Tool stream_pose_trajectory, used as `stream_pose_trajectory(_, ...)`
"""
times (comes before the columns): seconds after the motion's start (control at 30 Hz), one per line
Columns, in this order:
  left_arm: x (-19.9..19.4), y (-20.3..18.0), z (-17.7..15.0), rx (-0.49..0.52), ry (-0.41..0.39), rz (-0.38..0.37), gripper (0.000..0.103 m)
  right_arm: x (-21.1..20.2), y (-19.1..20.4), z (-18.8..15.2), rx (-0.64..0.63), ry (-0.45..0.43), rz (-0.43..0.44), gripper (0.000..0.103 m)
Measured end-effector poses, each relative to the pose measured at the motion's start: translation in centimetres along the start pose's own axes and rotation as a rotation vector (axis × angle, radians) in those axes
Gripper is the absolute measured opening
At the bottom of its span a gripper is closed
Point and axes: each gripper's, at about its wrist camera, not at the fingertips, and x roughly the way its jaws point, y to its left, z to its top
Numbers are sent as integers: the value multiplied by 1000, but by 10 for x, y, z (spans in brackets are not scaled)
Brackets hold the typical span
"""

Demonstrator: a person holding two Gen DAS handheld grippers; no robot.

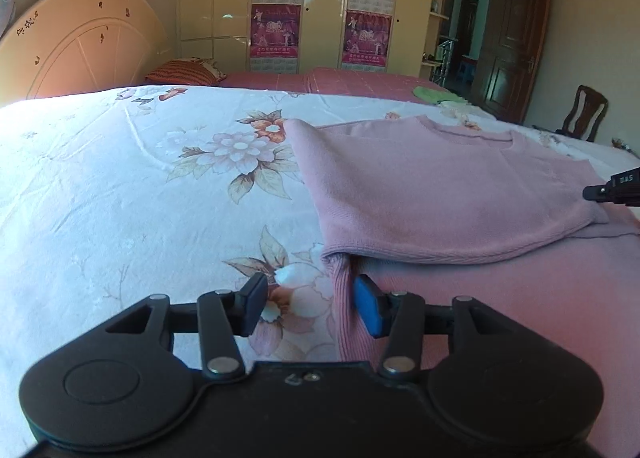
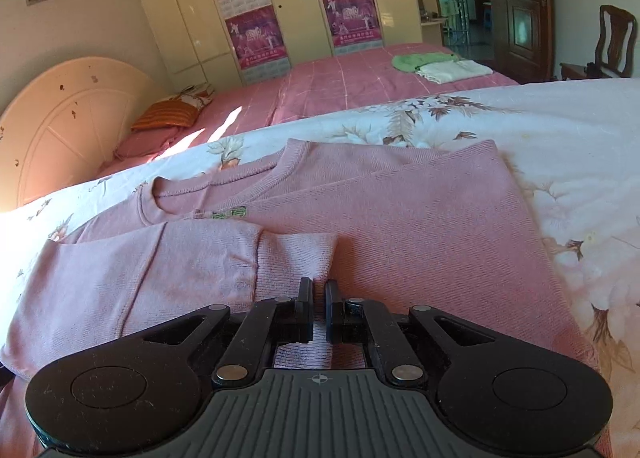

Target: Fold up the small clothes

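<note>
A pink knit sweater (image 1: 440, 185) lies flat on the floral bed sheet (image 1: 120, 197), neck hole away from me. Its left sleeve (image 2: 160, 270) is folded across the chest. My right gripper (image 2: 319, 298) is shut on that sleeve's ribbed cuff (image 2: 296, 254), low over the sweater's body (image 2: 420, 225). In the left wrist view the right gripper's tip (image 1: 612, 189) pokes in from the right edge. My left gripper (image 1: 310, 308) stands open at the sweater's left bottom corner. The ribbed hem (image 1: 342, 298) lies between its fingers, untouched by the pads.
A cream headboard (image 1: 80, 41) stands at the left. Behind is a second bed with a pink cover (image 2: 340, 89), holding a green garment (image 2: 420, 59), a white folded one (image 2: 452, 71) and a striped pillow (image 2: 168, 113). Wardrobes, a door and a chair (image 2: 612, 41) line the back.
</note>
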Motion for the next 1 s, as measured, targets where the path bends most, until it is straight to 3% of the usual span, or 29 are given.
stream_pose_trajectory(0.1,-14,-2,11,-26,-72,-47,56,-19,-2,4,-11,-65,31,3)
stream_pose_trajectory(0.17,-3,-11,23,-56,-94,-109,57,-19,4,4,-17,-48,77,3)
stream_pose_trajectory(0.23,17,-19,28,-79,-72,-180,63,-11,15,-1,-49,-10,74,3)
stream_pose_trajectory(0.27,36,-21,27,-108,-9,-223,64,-2,18,-5,-63,39,57,3)
stream_pose_trajectory(0.3,53,-19,25,-138,55,-232,61,4,20,-7,-78,62,42,3)
stream_pose_trajectory(0.33,59,-15,25,-154,52,-230,60,3,20,-6,-77,51,41,3)
stream_pose_trajectory(0.47,58,-15,58,-94,-61,-218,63,-8,13,12,-31,-49,69,4)
stream_pose_trajectory(0.5,64,-16,68,-83,-66,-216,65,-4,11,18,-9,-55,61,19)
stream_pose_trajectory(0.53,74,-17,78,-78,-62,-211,65,1,11,22,9,-55,61,55)
stream_pose_trajectory(0.57,85,-18,86,-72,-64,-209,65,5,12,26,18,-68,78,62)
stream_pose_trajectory(0.63,111,-18,96,-59,-43,-199,65,16,20,31,0,-63,112,60)
stream_pose_trajectory(0.67,125,-17,97,-65,-13,-180,64,23,25,32,-16,-49,123,54)
stream_pose_trajectory(0.7,138,-13,95,-78,11,-162,61,31,30,31,-32,-25,133,38)
stream_pose_trajectory(0.73,146,-7,93,-92,8,-155,56,38,33,29,-44,-2,136,30)
stream_pose_trajectory(0.87,153,17,92,-183,-22,-177,45,51,28,23,-50,-5,50,21)
stream_pose_trajectory(0.97,152,17,99,-192,-11,-160,45,48,34,25,-42,-11,27,22)
stream_pose_trajectory(1.0,148,11,103,-175,-24,-139,54,44,41,25,-62,-34,33,22)
